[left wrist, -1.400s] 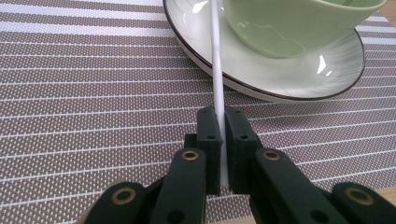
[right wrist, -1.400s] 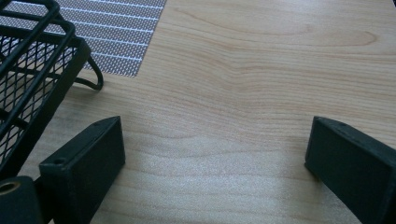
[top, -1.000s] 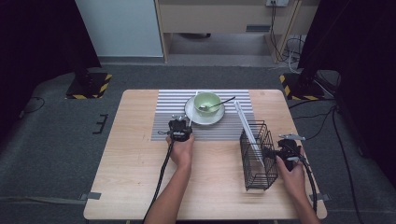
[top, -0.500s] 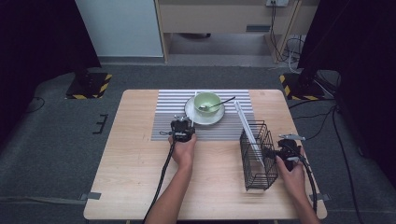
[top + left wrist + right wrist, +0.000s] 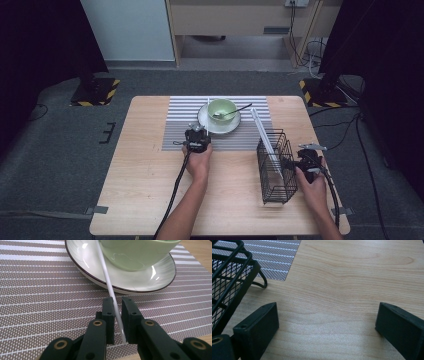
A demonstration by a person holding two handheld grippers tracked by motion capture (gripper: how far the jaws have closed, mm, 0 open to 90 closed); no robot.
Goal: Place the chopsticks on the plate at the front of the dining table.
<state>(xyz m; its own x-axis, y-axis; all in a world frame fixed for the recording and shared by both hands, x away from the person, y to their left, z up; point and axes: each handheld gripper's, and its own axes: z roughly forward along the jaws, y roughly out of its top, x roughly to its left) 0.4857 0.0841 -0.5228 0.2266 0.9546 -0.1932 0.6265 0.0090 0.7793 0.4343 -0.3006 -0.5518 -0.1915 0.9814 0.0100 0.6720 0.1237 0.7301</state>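
Two jaws of the left gripper (image 5: 117,312) pinch a thin white stick (image 5: 107,277) leaning on the plate (image 5: 140,282) at its 12 o'clock. The right gripper (image 5: 327,322) gapes wide, empty, the wire basket (image 5: 229,277) at its 10 o'clock.

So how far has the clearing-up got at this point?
Done: one white chopstick leans in the wire basket. In hand: the left gripper pinches a second chopstick beside the plate. Left: bowl, spoon; right gripper is open.
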